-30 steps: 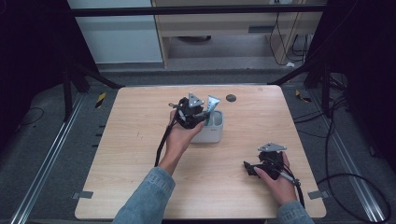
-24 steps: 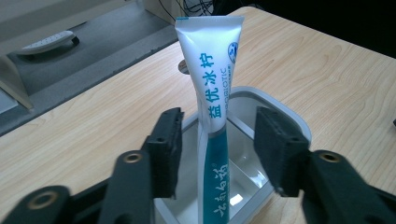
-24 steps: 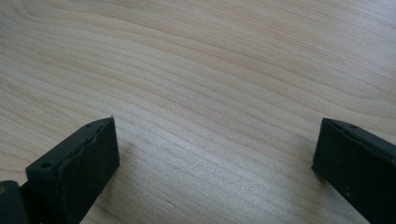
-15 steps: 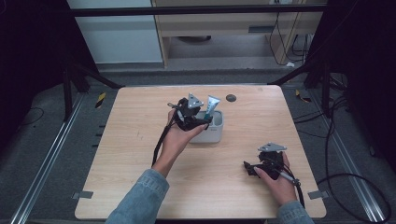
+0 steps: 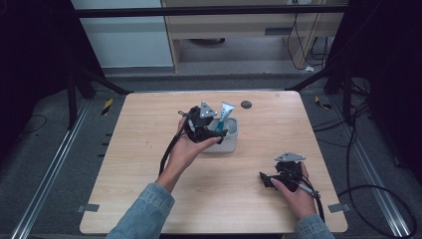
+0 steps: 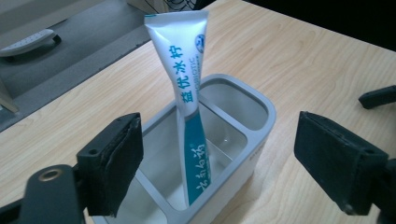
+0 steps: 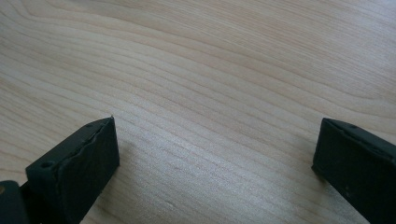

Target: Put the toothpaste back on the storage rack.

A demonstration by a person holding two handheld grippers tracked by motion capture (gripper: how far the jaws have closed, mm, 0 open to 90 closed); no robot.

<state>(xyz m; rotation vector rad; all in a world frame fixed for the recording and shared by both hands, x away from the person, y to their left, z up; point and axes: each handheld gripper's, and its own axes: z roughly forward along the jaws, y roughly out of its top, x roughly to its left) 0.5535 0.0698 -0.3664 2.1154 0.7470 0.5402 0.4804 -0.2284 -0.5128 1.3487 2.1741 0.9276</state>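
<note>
White and teal toothpaste tube (image 6: 189, 116) (Chinese lettering, "BIOTIC" legible) standing tilted in grey holder (image 6: 254, 140) mid-table (image 5: 149, 199), left gripper (image 6: 219, 163) jaws just opening, clear of tube, right gripper (image 7: 215, 158) wide open, holding nothing.

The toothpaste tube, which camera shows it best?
The left gripper view: the toothpaste tube stands close up in the holder, its print readable, between open fingers. In the high view it is small, behind the left gripper. The right gripper view faces bare table.

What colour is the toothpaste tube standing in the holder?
The toothpaste tube is white at the top and teal toward the bottom, with teal lettering; the left gripper view shows it best.
</note>
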